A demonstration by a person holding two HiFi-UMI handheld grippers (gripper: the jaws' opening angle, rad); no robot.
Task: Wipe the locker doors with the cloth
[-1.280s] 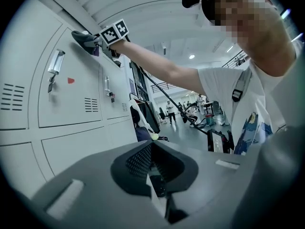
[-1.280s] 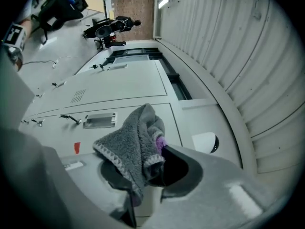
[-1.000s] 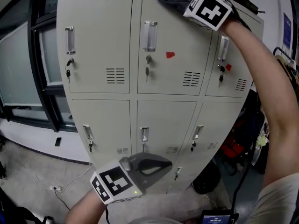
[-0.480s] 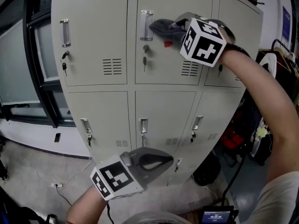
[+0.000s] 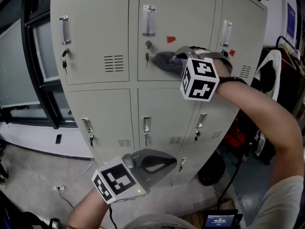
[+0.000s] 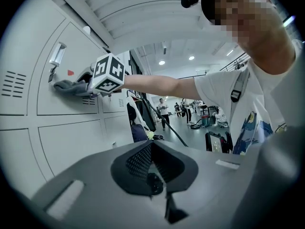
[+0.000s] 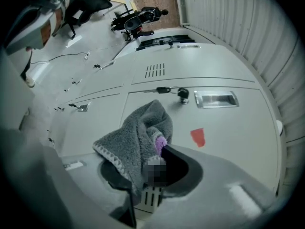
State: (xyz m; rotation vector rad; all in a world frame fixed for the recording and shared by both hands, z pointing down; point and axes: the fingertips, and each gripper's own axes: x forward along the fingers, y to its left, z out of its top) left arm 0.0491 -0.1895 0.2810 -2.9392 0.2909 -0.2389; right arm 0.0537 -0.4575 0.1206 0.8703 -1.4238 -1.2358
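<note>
Middle locker door (image 5: 190,13): right claw (image 5: 182,62) presses cloth (image 5: 165,61) beside lock (image 5: 148,45).

Right arm stretched forward, right gripper (image 5: 177,60) fingers clamped on cloth (image 5: 163,60); left gripper (image 5: 164,164) held low, fingers together.

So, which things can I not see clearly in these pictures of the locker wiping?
- Door surface under the cloth: in the head view, covered by the cloth and the right gripper.
- Lowest locker doors: in the head view, mostly behind the left gripper.
- Top of the lockers: cut off by the head view's upper edge.
- Red sticker: any print on it is too small to read in every view.
</note>
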